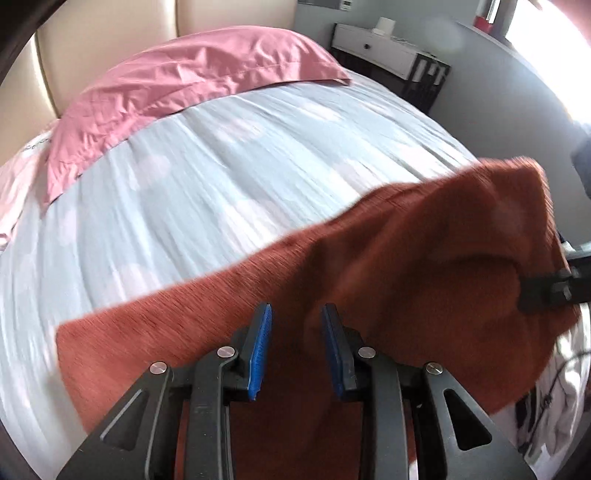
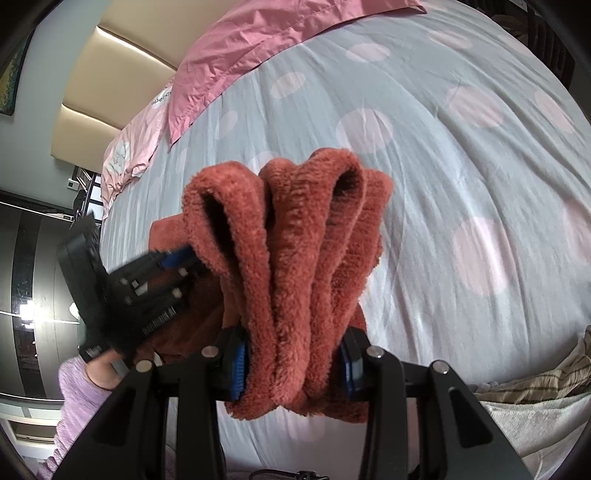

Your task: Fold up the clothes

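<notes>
A rust-red fleece garment [image 1: 406,251] hangs in the air above the bed. My right gripper [image 2: 293,363] is shut on a bunched, several-layer fold of the garment [image 2: 291,258]; it also shows at the right edge of the left wrist view [image 1: 546,291], clamped on the cloth. My left gripper [image 1: 295,347] has its blue pads apart, with the red cloth lying under and between the fingers. In the right wrist view the left gripper [image 2: 177,258] points into the garment's left side; its tips are hidden by the cloth.
The bed's grey quilt with pale pink dots [image 1: 221,166] fills both views. A pink pillow [image 1: 192,85] lies at the head by a beige headboard [image 1: 103,33]. A white nightstand [image 1: 380,51] stands at the far right. More clothes [image 2: 546,373] lie at the lower right.
</notes>
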The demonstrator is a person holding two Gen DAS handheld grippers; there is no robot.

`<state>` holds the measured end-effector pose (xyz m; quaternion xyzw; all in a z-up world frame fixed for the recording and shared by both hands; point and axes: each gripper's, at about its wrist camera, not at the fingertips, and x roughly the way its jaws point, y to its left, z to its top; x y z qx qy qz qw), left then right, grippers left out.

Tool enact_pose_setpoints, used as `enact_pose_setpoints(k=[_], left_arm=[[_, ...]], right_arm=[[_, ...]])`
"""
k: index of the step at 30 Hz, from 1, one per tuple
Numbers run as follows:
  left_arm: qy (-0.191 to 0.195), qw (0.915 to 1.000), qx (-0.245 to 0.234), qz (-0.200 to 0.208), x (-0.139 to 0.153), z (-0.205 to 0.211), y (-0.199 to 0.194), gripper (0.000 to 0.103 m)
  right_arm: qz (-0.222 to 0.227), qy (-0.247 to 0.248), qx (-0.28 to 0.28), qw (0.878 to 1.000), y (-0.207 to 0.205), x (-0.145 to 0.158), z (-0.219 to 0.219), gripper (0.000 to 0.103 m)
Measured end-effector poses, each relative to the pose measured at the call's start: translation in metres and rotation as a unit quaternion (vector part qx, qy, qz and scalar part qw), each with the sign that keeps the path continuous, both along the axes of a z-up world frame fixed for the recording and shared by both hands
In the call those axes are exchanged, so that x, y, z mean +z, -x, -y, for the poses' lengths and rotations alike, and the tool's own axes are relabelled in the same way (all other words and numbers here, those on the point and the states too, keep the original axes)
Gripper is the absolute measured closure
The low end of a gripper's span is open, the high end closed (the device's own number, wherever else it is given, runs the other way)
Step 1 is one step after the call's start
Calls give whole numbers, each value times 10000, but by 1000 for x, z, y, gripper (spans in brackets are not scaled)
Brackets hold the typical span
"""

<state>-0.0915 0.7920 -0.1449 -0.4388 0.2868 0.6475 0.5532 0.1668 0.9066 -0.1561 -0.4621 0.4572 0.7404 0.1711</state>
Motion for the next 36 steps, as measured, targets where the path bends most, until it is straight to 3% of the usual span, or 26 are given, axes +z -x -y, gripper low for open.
enact_pose_setpoints(k=[8,12,16,20,24,28,32,36], left_arm=[[425,9989,181,43,-48,-36,15,73],[470,9987,185,-48,-47,-48,17,73],[261,9994,243,43,-26,-29,11,73],[-48,9999,50,142,0,17,-9,73],[-107,9994,-187,262,11,70,-38,73],[187,9982,-386,429,-9,77,-56,73],[530,9958,-277,699,-45,75,-61,73],[415,9961,-218,753,-32,82,-56,73]], right_arm=[[-22,69,-32,10000,-4,-6,-2,66],[-12,113,-52,9999,-4,-10,-4,66],[-8,192,-136,9997,-6,-13,-6,66],[-11,252,-230,9994,-10,-15,-7,66],[-31,230,-304,9993,-12,-14,-5,66],[-32,218,-377,9990,-12,-14,-3,66],[-26,218,-416,9989,-11,-11,-1,66],[-45,236,-413,9989,-10,-6,4,66]])
